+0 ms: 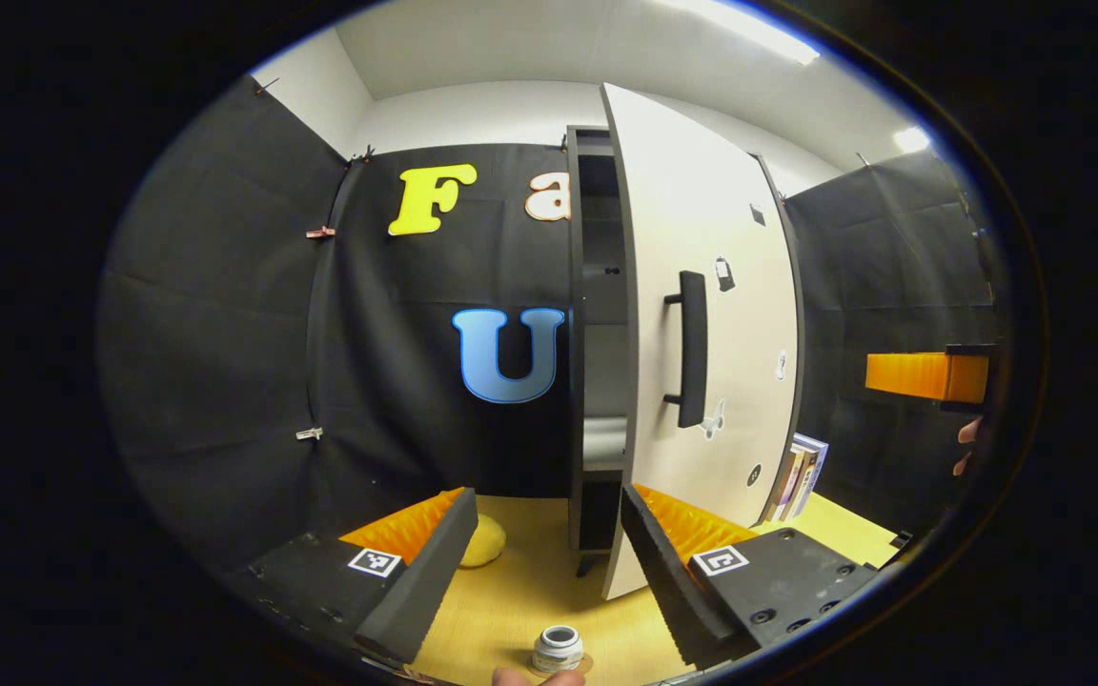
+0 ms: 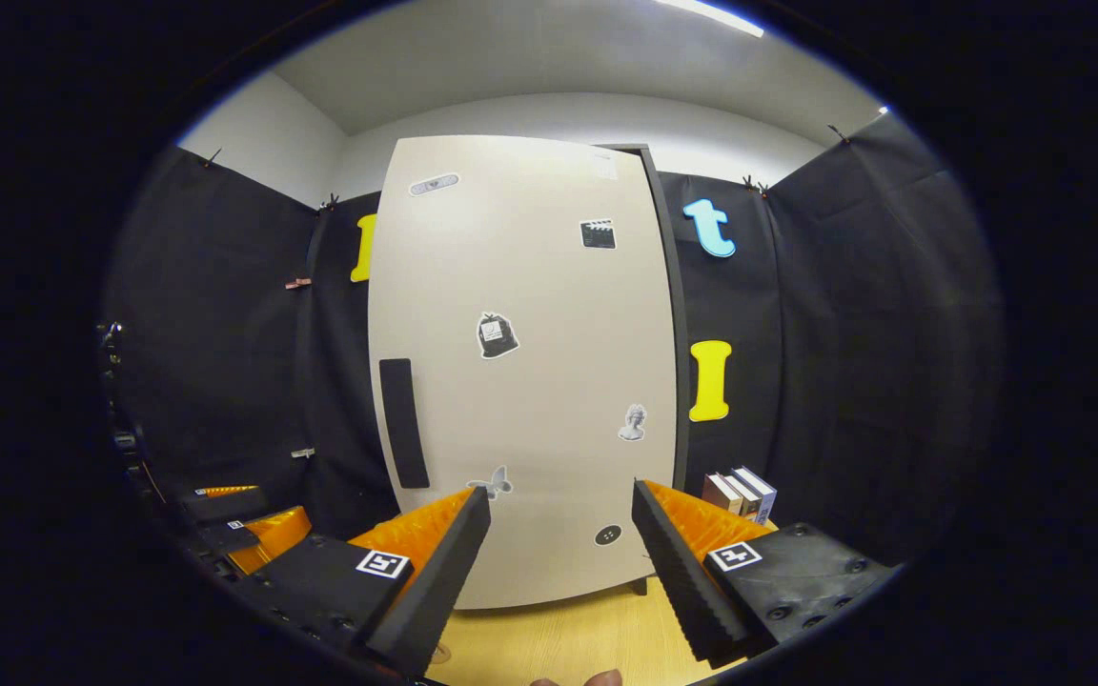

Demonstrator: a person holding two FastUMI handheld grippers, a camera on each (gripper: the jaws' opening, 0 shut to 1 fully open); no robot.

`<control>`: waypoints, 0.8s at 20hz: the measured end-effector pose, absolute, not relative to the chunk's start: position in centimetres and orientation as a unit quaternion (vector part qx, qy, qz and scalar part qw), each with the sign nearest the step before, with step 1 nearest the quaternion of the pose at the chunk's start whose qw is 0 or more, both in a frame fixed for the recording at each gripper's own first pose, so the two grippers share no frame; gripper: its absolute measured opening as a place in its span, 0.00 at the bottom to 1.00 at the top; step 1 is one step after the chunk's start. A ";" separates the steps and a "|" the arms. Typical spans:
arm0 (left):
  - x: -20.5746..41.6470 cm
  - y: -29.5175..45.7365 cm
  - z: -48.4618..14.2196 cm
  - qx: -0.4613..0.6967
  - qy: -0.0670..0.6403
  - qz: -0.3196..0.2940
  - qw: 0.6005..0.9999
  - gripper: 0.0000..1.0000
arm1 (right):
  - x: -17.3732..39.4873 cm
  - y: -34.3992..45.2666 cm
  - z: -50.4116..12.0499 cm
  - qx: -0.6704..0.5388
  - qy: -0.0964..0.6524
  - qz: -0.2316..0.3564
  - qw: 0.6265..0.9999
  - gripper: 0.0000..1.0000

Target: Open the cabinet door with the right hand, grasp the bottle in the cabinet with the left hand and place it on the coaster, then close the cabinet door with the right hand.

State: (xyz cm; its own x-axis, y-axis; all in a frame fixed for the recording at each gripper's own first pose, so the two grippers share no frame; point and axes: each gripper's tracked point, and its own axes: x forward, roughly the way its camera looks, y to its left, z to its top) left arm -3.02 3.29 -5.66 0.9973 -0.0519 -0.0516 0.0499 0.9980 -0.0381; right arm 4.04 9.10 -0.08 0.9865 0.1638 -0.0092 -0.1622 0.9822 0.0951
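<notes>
Both my grippers level, left gripper (image 1: pixel 541 562) and right gripper (image 2: pixel 559 562) spread wide, empty. Bottle (image 1: pixel 558 649) near, seemingly on the coaster (image 1: pixel 583 662). Cabinet door (image 1: pixel 701 343) ajar, stickers unreadable.

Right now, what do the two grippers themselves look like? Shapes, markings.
Left gripper and right gripper look alike: two wedge-shaped fingers with ridged inner faces, on dark blocky bases with screw holes. Each base carries a small square black-and-white marker.

A staged recording booth: black cloth walls (image 2: pixel 844 333) clipped up around a cabinet (image 2: pixel 530 381) on a wooden table (image 1: pixel 549 581).
</notes>
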 end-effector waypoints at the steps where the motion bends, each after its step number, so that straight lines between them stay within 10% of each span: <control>1: -3.2 3.0 -5.5 -0.018 0.026 -0.027 0.999 0.95 | 4.0 8.6 -0.2 0.047 0.009 0.078 0.996 0.98; 16: -4.0 0.4 -4.7 -0.023 0.020 -0.039 0.999 0.95 | 3.0 5.2 -0.5 0.036 0.008 0.060 0.998 0.98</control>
